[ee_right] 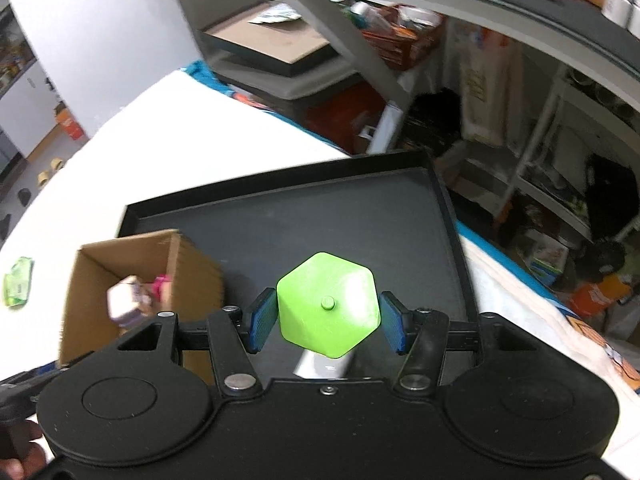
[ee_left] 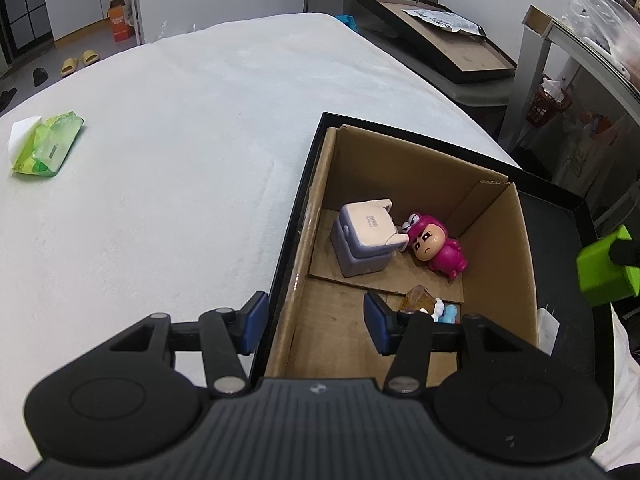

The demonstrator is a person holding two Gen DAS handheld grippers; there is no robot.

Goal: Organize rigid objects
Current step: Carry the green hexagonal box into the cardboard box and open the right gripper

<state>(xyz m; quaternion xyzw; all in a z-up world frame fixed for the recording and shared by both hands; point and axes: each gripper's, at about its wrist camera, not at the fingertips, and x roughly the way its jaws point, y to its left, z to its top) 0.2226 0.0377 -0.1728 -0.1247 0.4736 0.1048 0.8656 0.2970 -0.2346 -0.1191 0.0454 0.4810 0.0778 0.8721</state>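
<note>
Right wrist view: the right gripper [ee_right: 328,326] grasps a green hexagonal block [ee_right: 328,304], one blue pad pressed against each of two opposite sides. The block hangs above the black tray [ee_right: 400,216], clear of its floor, near the middle of the tray. It is bright lime green, faceted, with a small round stud at the centre of its upper face; a grey stem shows below it. No writing is legible on it.

To the left of the block in the same view, a cardboard box [ee_right: 188,264] stands at the tray's left edge.

Left wrist view: the left gripper [ee_left: 316,324] straddles the box's near left wall, one pad outside, one inside; its pads do not press the wall, so it stands released. Inside the box lie a lavender toy with a cream lid [ee_left: 366,238], a pink figurine [ee_left: 436,246] on its back just beside it, and, near the inner pad, an amber piece and a pale blue piece, partly hidden. The lid carries a small label, too small to read. A green packet [ee_left: 46,142] lies well apart near the white surface's [ee_left: 180,180] left edge.
</note>
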